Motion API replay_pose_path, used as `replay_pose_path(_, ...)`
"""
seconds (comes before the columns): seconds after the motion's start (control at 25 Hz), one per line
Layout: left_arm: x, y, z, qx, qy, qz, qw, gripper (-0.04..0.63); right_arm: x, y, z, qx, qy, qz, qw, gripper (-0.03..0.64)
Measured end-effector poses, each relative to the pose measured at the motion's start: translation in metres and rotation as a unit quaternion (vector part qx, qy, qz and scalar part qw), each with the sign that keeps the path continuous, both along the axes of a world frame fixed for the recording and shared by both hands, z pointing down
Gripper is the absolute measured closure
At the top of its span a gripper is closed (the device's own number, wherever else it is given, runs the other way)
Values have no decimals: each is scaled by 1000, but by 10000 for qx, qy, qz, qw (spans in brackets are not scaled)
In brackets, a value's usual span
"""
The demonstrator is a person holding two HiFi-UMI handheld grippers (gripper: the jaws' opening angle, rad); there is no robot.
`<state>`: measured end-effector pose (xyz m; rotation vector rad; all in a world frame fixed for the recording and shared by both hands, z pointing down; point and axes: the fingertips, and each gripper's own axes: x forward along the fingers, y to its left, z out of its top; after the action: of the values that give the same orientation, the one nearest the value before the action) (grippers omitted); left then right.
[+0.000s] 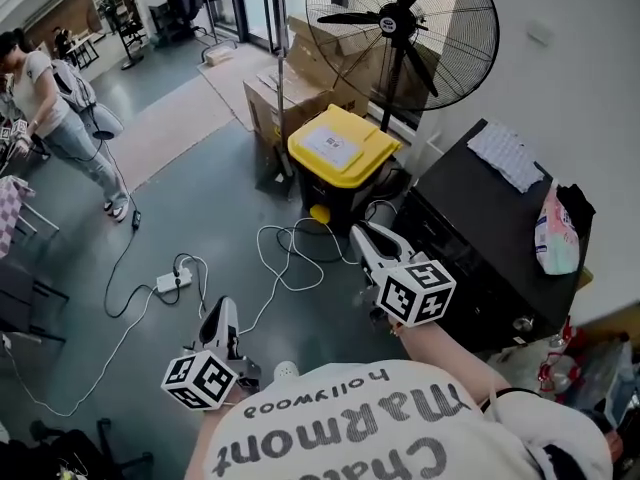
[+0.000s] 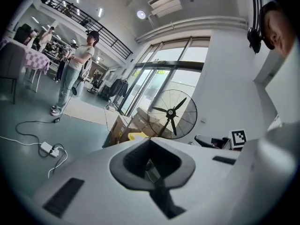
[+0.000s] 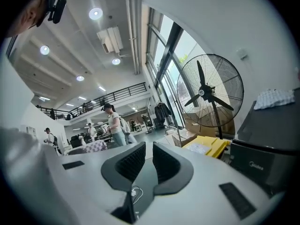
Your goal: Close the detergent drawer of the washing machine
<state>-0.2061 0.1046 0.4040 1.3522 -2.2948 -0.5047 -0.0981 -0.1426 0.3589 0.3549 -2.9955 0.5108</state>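
The black washing machine (image 1: 470,230) stands at the right of the head view, and its front corner shows in the right gripper view (image 3: 274,146). I cannot make out its detergent drawer in any view. My right gripper (image 1: 362,234) hovers just left of the machine's front, apart from it. Its jaws (image 3: 148,145) stand a narrow slit apart with nothing between them. My left gripper (image 1: 222,308) hangs lower left over the floor, far from the machine. Its tips (image 2: 150,140) meet and hold nothing.
A yellow-lidded bin (image 1: 340,153) sits left of the machine, with a big floor fan (image 1: 400,28) and cardboard boxes (image 1: 275,103) behind it. Cables and a power strip (image 1: 168,283) lie on the floor. A cloth (image 1: 508,153) and a bag (image 1: 557,233) rest on the machine. A person (image 1: 50,108) stands far left.
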Motion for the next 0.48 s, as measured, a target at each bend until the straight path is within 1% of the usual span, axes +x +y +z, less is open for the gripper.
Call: replay_pose_path(0.48,61,21,22,-218,102,-462,9986,588,40,3,35,-206,198,-437,9986,548)
